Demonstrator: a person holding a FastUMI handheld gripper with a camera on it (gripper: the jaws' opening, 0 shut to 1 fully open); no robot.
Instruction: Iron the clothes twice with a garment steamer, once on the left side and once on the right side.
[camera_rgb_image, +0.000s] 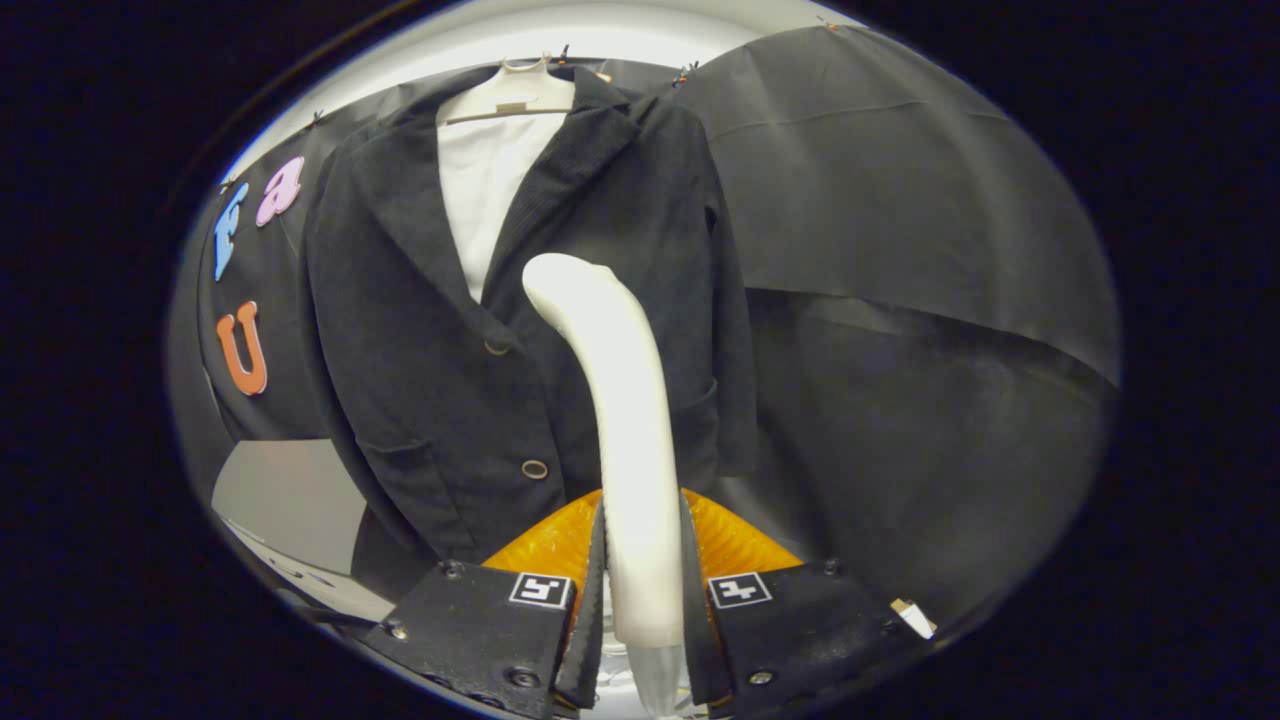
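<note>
A white garment steamer (625, 400) stands upright between my fingers, its curved head reaching up in front of the jacket. My gripper (640, 590) is shut on the steamer's handle, both fingers pressing its sides. Beyond it hangs a black jacket (450, 330) over a white shirt (495, 190) on a pale hanger (515, 95). The steamer head sits just right of the jacket's buttoned front, near its middle height. Two round buttons (534, 468) show on the jacket front. Whether the head touches the cloth I cannot tell.
Black cloth (900, 250) forms the booth wall behind and to the right of the jacket. A grey flat surface (285, 500) lies low on the left, below the jacket's hem.
</note>
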